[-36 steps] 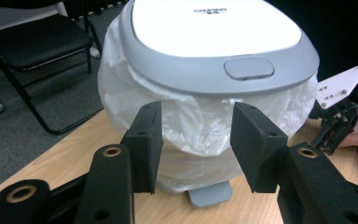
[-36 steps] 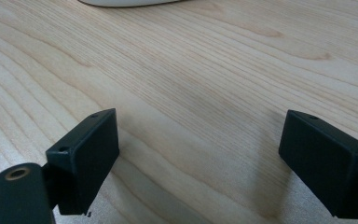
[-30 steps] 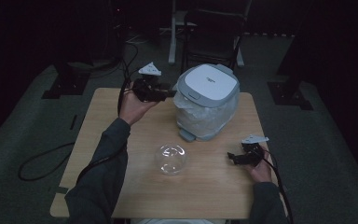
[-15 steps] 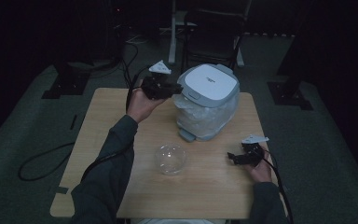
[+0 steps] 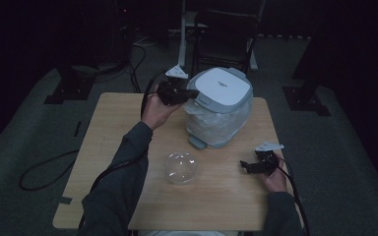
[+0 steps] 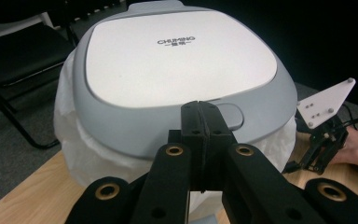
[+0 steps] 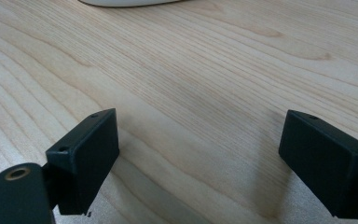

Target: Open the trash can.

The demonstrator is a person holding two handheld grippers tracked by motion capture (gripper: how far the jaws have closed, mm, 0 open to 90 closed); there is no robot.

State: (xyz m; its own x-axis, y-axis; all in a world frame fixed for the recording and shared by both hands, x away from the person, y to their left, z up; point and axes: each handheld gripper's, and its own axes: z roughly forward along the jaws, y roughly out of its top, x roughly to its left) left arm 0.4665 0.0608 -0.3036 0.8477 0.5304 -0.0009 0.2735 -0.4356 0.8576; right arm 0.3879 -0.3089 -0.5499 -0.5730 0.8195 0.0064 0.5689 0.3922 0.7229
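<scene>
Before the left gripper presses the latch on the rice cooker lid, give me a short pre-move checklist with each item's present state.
1. left gripper jaws shut, nothing between them, having just been closing: ok.
2. Its tips lined up with the lid button at the front of the rice cooker: ok.
3. Tips already touching the button: cannot tell.
4. Lid down and shut: ok.
5. right gripper open, low over the table, apart from the cooker: ok.
6. glass bowl apart from the cooker: ok.
</scene>
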